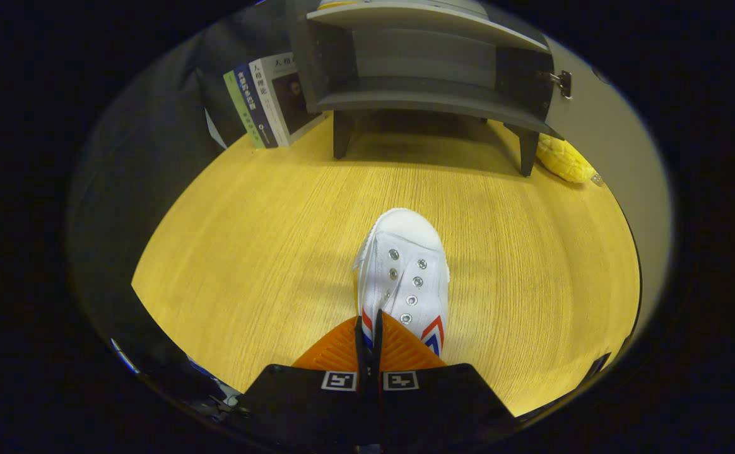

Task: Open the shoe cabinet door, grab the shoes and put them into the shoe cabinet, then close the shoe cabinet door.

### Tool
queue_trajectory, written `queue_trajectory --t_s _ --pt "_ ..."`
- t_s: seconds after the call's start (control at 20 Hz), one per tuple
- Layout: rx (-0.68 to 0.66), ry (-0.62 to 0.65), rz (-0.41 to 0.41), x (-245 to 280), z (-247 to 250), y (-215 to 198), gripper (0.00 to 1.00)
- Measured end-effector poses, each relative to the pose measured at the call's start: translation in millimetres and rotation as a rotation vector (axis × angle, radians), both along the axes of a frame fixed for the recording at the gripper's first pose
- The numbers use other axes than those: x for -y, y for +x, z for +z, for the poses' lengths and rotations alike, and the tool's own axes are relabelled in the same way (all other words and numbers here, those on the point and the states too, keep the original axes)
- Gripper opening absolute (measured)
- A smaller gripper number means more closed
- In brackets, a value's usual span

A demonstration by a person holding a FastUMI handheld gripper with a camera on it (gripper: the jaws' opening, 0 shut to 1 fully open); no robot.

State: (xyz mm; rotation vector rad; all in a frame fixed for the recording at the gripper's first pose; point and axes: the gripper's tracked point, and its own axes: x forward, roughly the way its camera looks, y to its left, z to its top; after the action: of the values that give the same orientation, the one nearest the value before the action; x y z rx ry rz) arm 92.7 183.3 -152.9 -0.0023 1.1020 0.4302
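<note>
Two fingers of your claw (370, 334) are pressed nearly together on the heel edge of the white shoe (405, 271), so you are gripping it. Its long axis runs straight ahead from the claw, toe pointing away over the wooden counter (247, 252). Well beyond the toe stands the shoe cabinet (424, 69), door already swung open to the right, its shelf facing you. I judge the coming move a straight carry forward, toe first, into that opening. Books (266, 101) lean left of the cabinet
</note>
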Motion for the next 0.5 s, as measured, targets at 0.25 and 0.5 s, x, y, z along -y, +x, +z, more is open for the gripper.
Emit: queue_trajectory --t_s 0.25,0.5 --pt "0.059 0.055 -0.016 9 39 17 0.01" --pt "0.121 0.115 -0.046 21 85 36 0.01"
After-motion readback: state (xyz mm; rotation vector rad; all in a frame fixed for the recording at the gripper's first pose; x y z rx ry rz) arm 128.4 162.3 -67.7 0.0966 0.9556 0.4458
